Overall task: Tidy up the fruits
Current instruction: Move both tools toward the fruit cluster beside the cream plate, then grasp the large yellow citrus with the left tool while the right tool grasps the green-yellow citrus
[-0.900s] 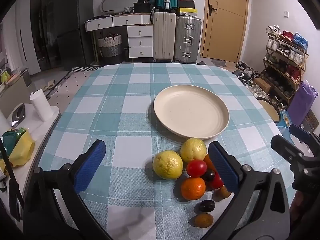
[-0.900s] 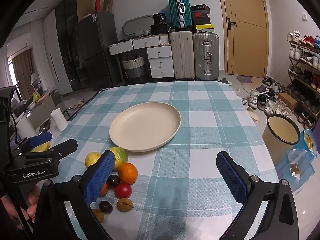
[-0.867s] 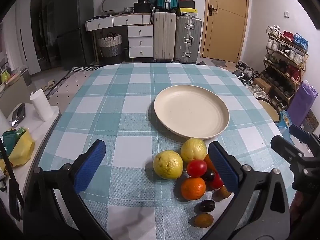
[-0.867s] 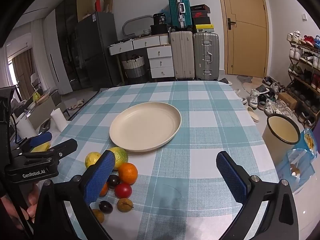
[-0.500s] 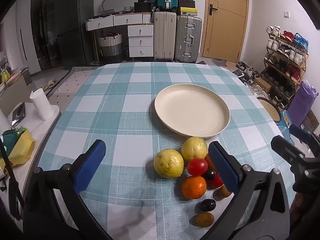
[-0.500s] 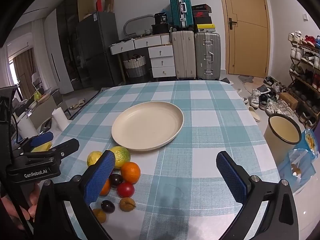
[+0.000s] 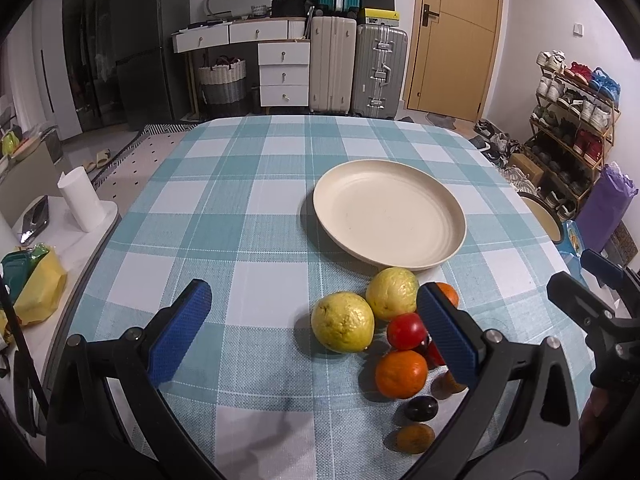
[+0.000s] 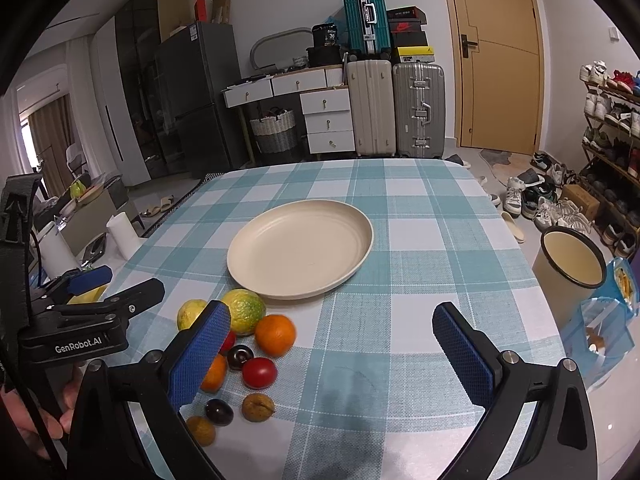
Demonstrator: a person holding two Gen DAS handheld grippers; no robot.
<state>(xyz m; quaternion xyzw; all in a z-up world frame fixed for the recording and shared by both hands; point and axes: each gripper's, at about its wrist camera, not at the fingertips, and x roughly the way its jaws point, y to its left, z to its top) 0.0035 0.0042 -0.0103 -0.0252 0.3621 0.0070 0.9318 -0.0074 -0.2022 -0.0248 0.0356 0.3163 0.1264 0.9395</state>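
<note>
Teal-and-white check cloth over counter (image 7: 240, 216). Left gripper (image 7: 316, 332) spread wide, nothing between pads; fruit pile just ahead, toward its right pad: two yellow-green citrus (image 7: 343, 327), tomato (image 7: 406, 331), orange (image 7: 401, 373), small dark fruits, possibly plums. Cream plate (image 7: 390, 220) beyond pile, bare. Right gripper (image 8: 332, 356) also wide open, empty; fruit beside its left pad, plate ahead.

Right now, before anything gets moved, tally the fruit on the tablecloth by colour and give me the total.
Yellow-green fruits: 2
Orange fruits: 2
Red fruits: 2
Dark purple fruits: 2
Brown fruits: 2
Total: 10
</note>
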